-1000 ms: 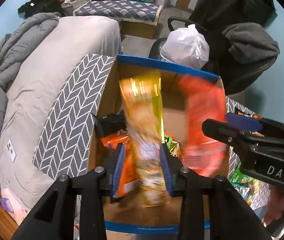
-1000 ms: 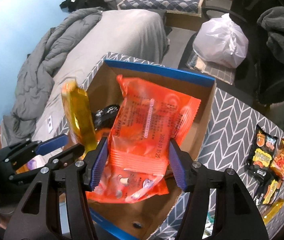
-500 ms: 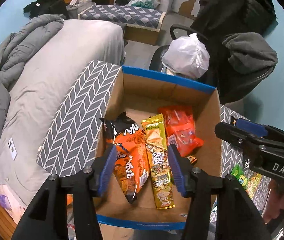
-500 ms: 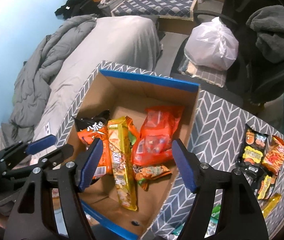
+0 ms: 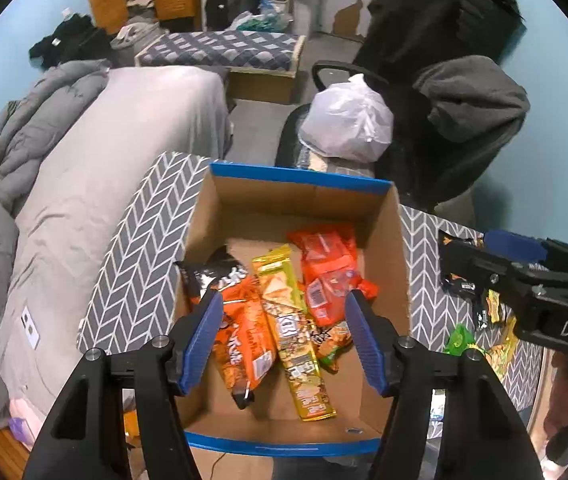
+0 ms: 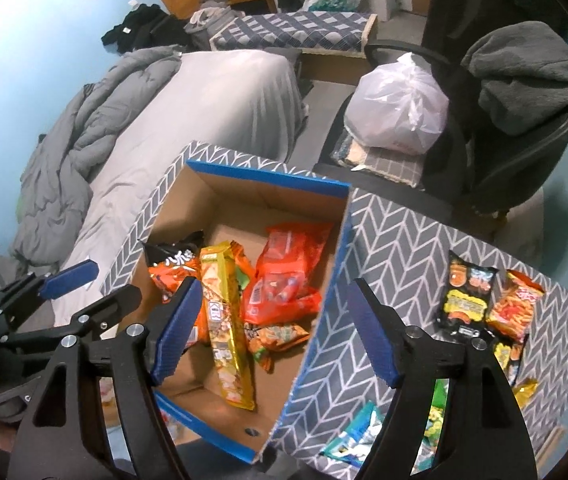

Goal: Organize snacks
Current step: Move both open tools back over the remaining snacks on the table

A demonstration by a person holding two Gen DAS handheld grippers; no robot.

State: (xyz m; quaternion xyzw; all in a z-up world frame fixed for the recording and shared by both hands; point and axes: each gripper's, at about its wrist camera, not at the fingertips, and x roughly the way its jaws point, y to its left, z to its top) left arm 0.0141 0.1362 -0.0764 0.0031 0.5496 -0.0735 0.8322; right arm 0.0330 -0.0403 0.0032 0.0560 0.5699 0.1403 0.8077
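A cardboard box (image 5: 398,248) with blue rims (image 6: 268,170) sits on a grey chevron-patterned surface (image 6: 404,248). Inside lie a long yellow cracker pack (image 5: 294,332) (image 6: 226,320), a red-orange bag (image 5: 326,276) (image 6: 284,276), an orange-and-black chip bag (image 5: 240,332) (image 6: 172,266) and smaller packets (image 6: 280,336). My left gripper (image 5: 284,340) is open and empty above the box. My right gripper (image 6: 274,328) is open and empty over the box's right wall. More snack packs lie on the surface to the right: a black-and-yellow pack (image 6: 466,294), an orange pack (image 6: 514,308) and green packs (image 5: 460,338).
A bed with grey bedding (image 5: 84,152) lies to the left. An office chair (image 6: 484,152) behind the surface carries a white plastic bag (image 5: 348,120) and dark clothes (image 5: 472,104). A patterned bench (image 5: 224,48) and wooden furniture stand further back.
Both grippers opened and let go: the yellow pack and the red-orange bag dropped into the box. Both grippers have since pulled back and up, away from the box.
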